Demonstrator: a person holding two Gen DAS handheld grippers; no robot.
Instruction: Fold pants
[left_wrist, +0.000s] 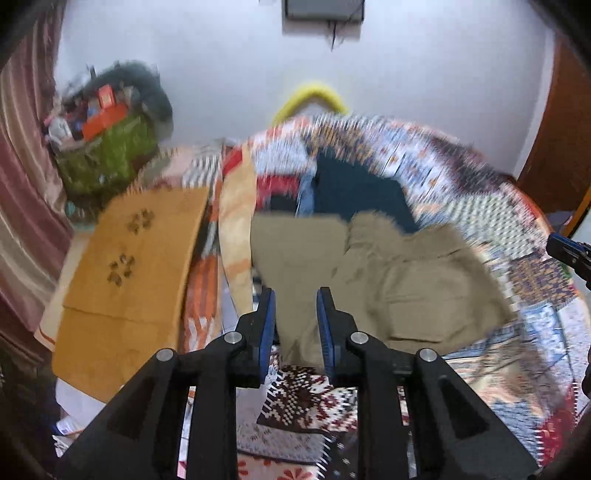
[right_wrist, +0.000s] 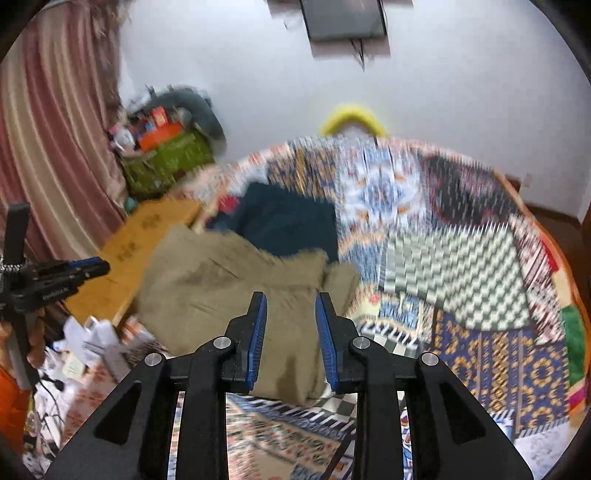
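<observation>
The khaki pants (left_wrist: 373, 273) lie crumpled on the bed, on a patchwork quilt (left_wrist: 528, 206), toward its left edge and just in front of a stack of dark folded clothes (left_wrist: 362, 192). One half looks flatter; the other is bunched, with a pocket flap showing. Both views are blurred, so seams and hems are hard to make out.

The left tool (left_wrist: 295, 295) hovers above the near part of the pants with its blue pads parted and nothing between them. The right tool (right_wrist: 290, 299) is likewise open and empty, over the near right part of the same garment. In the right wrist view the left tool appears at the left margin, apart from the cloth.

The fabric looks like a mid-weight cotton twill: soft, limp, light enough for two pinches, and not slippery against ribbed pads. It will sag and drag on the quilt rather than hold shape. The sensible holds are probably the thick places, waistband corners or leg hems, one per tool, so that the cloth can be spread flat before any fold. Pinching a single loose layer in the middle would likely just bunch it more.
</observation>
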